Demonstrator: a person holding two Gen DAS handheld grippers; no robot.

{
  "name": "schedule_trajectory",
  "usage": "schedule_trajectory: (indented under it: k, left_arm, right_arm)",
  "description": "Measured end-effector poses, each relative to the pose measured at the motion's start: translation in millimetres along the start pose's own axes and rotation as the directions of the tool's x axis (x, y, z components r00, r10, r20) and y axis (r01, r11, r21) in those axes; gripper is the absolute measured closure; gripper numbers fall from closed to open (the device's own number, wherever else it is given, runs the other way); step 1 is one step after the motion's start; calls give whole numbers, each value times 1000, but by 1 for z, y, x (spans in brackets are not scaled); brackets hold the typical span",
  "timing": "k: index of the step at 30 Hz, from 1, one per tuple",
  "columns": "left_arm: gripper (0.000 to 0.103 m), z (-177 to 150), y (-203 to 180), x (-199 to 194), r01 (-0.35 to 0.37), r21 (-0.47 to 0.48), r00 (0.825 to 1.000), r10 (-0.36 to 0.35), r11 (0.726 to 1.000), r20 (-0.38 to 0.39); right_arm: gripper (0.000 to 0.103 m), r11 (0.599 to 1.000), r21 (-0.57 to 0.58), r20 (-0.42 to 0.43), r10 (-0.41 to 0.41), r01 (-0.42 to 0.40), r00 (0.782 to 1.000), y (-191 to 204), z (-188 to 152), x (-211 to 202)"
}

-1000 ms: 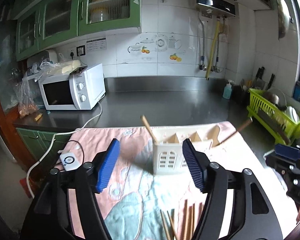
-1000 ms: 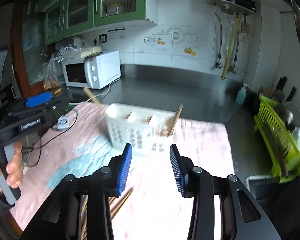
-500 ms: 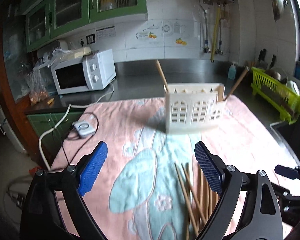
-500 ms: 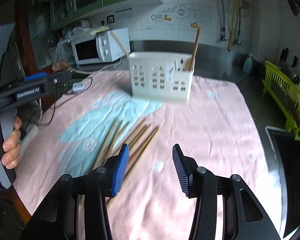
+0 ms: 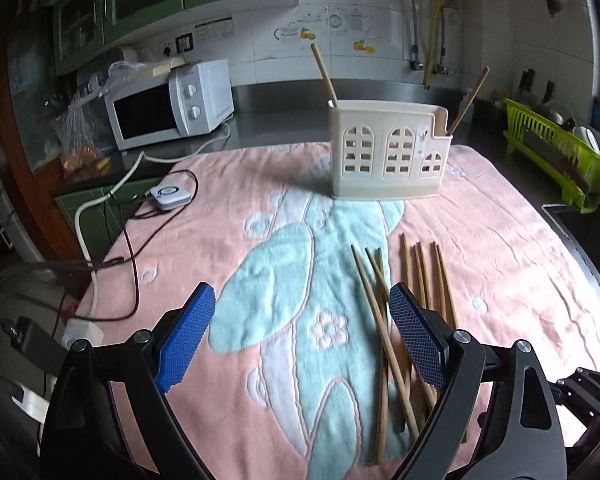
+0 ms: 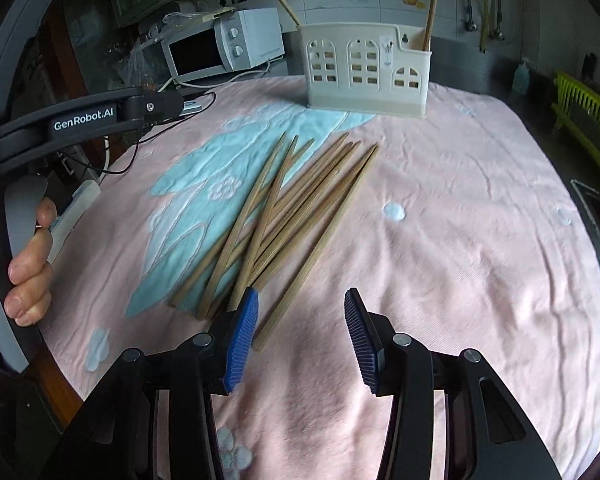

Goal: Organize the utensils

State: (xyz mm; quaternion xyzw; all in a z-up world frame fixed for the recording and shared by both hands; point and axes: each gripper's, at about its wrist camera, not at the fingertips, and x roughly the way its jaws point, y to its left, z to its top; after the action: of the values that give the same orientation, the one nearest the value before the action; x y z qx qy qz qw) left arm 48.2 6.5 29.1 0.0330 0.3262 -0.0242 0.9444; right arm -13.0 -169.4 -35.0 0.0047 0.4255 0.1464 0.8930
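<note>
Chopsticks (image 6: 284, 216) heaped mid-towel (image 6: 460, 220), holder (image 6: 366, 72) at far edge with two already in. Both grippers (image 5: 300, 338) (image 6: 302, 338) spread wide, empty. Light, stiff, round, probably rolls; best pinched singly near thick end.

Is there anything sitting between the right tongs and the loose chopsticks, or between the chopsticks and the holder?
Nothing visible does. The right tongs are open just short of the chopsticks, whose near ends lie by the left finger. Only bare pink cloth separates the pile from the white utensil holder.
</note>
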Motion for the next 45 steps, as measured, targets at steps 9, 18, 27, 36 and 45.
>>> schedule_trajectory:
  k: [9, 18, 27, 36, 45]
  left_arm:
    - [16, -16, 1, 5, -3, -3, 999, 3, 1000, -34]
    - [27, -35, -2, 6, 43, 16, 996, -42, 999, -82]
    - [57, -61, -21, 12, 165, 12, 974, -162, 986, -159]
    - [79, -76, -44, 21, 241, 2, 949, -235, 970, -209]
    - [88, -79, -55, 31, 274, 0, 933, -266, 962, -241]
  right_arm:
    - [67, 1000, -25, -57, -7, 5, 998, 12, -11, 18]
    - [77, 996, -50, -47, -72, 69, 996, 3, -12, 16]
    - [87, 996, -26, -45, -92, 91, 995, -12, -12, 15]
    - [87, 997, -15, -44, -83, 82, 996, -15, -14, 14]
    - [87, 997, -6, -39, -76, 76, 996, -15, -15, 14]
